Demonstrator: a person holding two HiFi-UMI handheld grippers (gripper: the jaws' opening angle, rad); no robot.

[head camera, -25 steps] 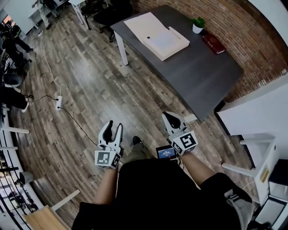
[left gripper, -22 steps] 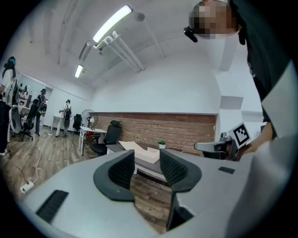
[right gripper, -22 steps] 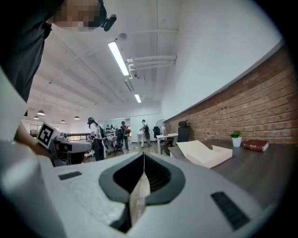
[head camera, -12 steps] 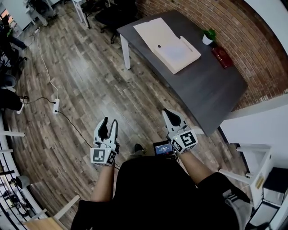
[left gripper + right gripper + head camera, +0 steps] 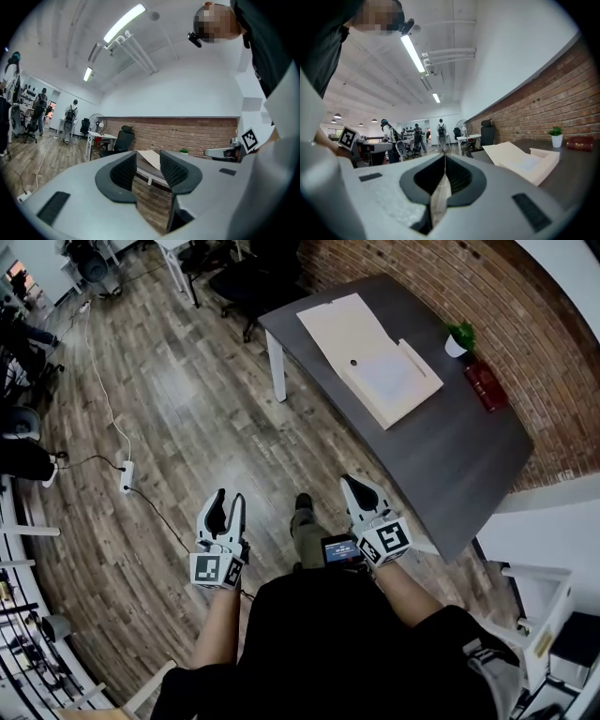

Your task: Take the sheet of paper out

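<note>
The right gripper (image 5: 445, 157) has its jaws closed together, with nothing between them, to the left of the dark table (image 5: 579, 176). On the table lies an open cream box (image 5: 511, 154) with a pale sheet (image 5: 530, 164) inside. At the table's far end stand a small plant (image 5: 556, 136) and a red book (image 5: 580, 143).

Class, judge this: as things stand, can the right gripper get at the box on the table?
Probably not yet. The right gripper hangs over the floor, short of the table, and the box lies toward its far end. Nothing stands between them.
</note>
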